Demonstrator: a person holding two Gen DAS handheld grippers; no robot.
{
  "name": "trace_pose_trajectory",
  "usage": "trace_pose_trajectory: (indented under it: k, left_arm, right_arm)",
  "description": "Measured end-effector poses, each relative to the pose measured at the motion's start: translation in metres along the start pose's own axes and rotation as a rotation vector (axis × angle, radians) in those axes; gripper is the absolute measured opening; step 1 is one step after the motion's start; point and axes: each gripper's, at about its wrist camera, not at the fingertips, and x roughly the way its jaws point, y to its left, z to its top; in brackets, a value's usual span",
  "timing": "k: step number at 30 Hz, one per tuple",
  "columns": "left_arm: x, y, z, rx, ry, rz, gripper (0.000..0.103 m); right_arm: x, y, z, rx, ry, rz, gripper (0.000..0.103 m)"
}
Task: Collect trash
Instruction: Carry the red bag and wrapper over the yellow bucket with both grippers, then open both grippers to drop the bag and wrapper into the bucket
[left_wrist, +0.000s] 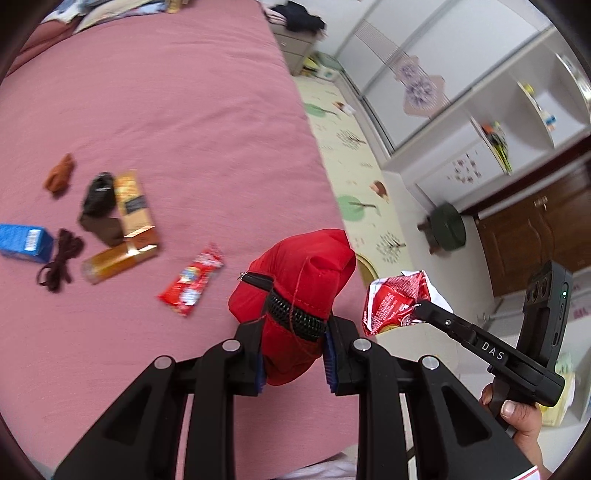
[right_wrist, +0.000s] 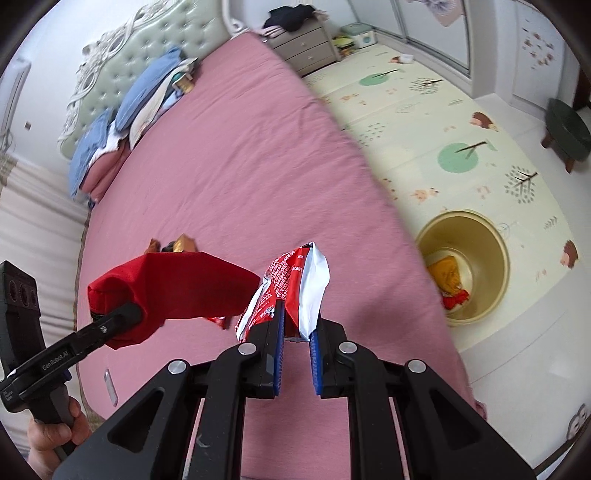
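Note:
My left gripper is shut on a red fabric pouch with a black zipper, held above the pink bed; it also shows in the right wrist view. My right gripper is shut on a crumpled red-and-white snack wrapper, seen in the left wrist view just right of the pouch. A red candy wrapper lies on the bed. A yellow bin stands on the floor beside the bed, with orange and red trash inside.
On the bed lie a blue carton, a gold box, a gold tube, dark and brown socks and a dark cord. Pillows sit at the headboard. A green stool stands on the floor.

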Motion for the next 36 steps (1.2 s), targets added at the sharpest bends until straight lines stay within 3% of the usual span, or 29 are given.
trace_pose_trajectory:
  k: [22,36]
  left_arm:
    - [0.126,-0.162,0.03,0.258,0.152,-0.093,0.024]
    - [0.213,-0.218,0.036,0.366,0.241,-0.094,0.024]
  right_arm:
    - [-0.043,-0.15,0.021,0.224,-0.091,-0.084,0.012]
    - [-0.039,-0.214,0.04,0.297,-0.101,-0.161,0.012]
